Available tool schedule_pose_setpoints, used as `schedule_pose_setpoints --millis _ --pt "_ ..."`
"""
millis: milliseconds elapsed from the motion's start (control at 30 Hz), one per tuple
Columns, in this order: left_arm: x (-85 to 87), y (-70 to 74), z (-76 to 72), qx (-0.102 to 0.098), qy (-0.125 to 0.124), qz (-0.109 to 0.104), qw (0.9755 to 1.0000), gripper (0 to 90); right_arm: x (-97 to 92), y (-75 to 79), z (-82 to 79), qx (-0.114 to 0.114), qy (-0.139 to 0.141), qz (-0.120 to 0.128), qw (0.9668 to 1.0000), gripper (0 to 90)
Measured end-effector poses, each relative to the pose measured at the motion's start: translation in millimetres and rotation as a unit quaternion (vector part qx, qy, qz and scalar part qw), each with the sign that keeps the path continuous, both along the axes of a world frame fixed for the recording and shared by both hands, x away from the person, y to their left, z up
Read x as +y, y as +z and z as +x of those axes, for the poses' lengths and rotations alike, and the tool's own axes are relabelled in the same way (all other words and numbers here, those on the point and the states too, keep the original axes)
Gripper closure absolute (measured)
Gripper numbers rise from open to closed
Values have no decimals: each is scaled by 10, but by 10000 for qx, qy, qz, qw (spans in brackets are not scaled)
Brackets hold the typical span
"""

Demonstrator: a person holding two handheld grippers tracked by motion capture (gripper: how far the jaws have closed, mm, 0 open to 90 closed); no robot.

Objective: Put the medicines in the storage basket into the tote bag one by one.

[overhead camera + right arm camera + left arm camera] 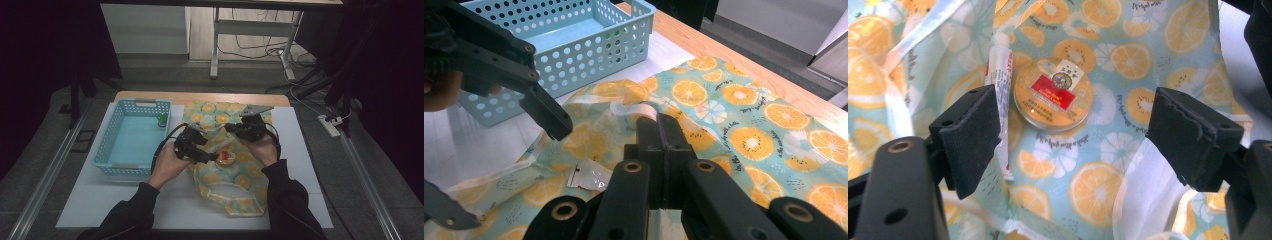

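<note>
A: Which step is in hand?

B: Emptying the fruit-print bag point(220, 172), I'd judge. The right gripper point(659, 131) has its jaws together, pinching a fold of the bag's edge to hold the mouth up. The left gripper point(1073, 135) stands with jaws apart, nothing between the pads.

A: Where's the round tin point(1053, 93)?

B: Lying flat on the bag's lining just beyond the left jaws, with a white tube point(999, 75) touching its side.

A: And the next move?

B: Probably lower the left jaws around 1 of those 2 items, close, then carry it to the blue basket point(112, 147) beside the bag.
</note>
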State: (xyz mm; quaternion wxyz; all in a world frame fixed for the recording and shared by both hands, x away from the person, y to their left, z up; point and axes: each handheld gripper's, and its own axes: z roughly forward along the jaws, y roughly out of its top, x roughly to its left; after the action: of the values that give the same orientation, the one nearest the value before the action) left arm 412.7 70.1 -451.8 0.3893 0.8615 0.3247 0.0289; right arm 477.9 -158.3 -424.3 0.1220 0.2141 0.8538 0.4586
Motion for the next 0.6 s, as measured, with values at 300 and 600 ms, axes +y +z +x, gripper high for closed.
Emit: schedule_pose_setpoints --millis 300,600 --pt "226 37 -31 37 109 -243 9996 91 3 10 -9 -13 13 0 10000 900" --pt "508 78 -54 -161 158 -312 9993 14 4 7 -7 -13 5 2 10000 900"
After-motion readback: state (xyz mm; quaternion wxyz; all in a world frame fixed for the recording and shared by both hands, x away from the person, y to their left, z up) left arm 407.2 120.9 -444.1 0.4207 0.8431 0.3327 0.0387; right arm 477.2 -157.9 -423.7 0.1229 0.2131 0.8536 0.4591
